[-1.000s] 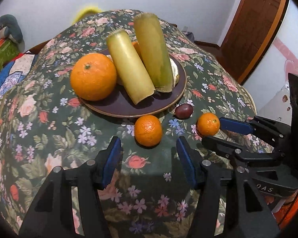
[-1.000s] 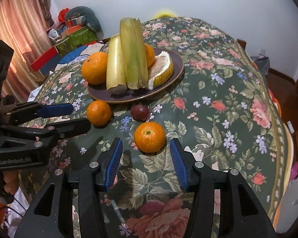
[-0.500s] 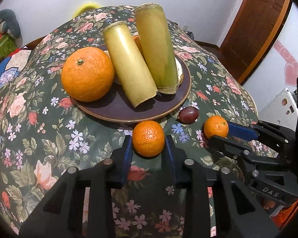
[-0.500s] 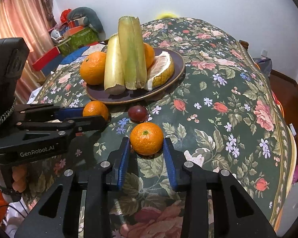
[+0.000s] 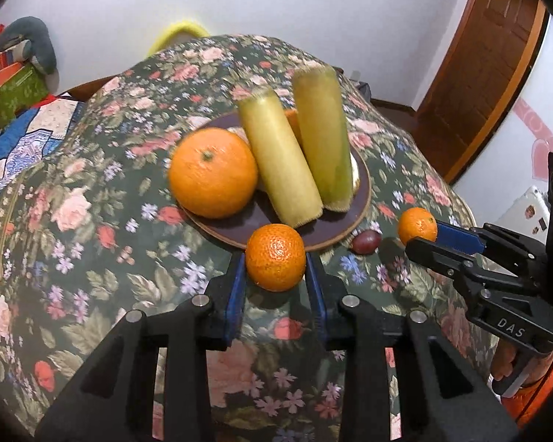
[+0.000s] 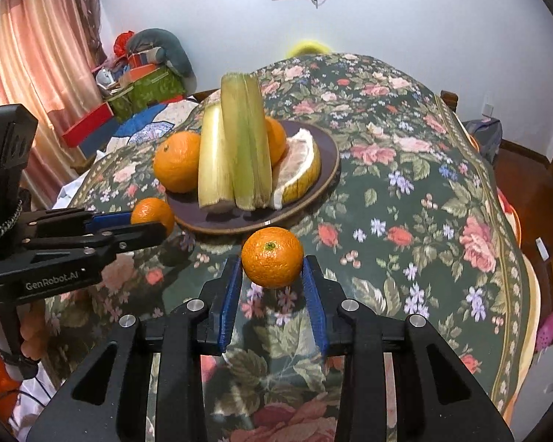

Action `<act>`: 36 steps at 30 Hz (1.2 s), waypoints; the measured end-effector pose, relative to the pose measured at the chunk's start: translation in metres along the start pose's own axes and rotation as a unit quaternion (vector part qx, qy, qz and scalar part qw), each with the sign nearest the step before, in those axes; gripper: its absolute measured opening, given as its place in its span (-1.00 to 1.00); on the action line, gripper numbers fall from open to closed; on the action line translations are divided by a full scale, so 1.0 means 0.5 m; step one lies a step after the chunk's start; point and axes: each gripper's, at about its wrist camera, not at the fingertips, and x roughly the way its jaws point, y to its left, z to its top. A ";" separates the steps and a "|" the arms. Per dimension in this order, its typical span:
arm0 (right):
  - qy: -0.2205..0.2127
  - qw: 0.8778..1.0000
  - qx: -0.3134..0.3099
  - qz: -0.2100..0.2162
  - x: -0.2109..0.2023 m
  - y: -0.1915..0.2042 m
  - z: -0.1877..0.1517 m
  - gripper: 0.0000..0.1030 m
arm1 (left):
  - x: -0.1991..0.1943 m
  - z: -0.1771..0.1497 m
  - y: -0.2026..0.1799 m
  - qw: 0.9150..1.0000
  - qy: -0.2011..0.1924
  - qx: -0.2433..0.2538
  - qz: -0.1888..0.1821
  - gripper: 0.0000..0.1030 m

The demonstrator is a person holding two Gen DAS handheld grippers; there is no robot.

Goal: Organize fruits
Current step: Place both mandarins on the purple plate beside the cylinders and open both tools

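Your left gripper [image 5: 275, 258] clamps one mandarin [image 5: 275, 256], your right gripper [image 6: 272, 258] another [image 6: 272, 256]; both sit just before the plate [image 6: 328, 169], gripped for loading.

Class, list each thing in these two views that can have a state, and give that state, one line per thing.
Left hand-held gripper: shut on a mandarin.
Right hand-held gripper: shut on another mandarin.
Brown plate: loaded with fruit.
Large orange: resting on plate.
Dark plum: loose on tablecloth.
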 end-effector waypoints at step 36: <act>0.044 0.997 -0.053 0.023 0.097 0.068 0.050 -0.39 | 0.024 0.027 0.028 1.000 0.014 -0.006 -0.004 -0.30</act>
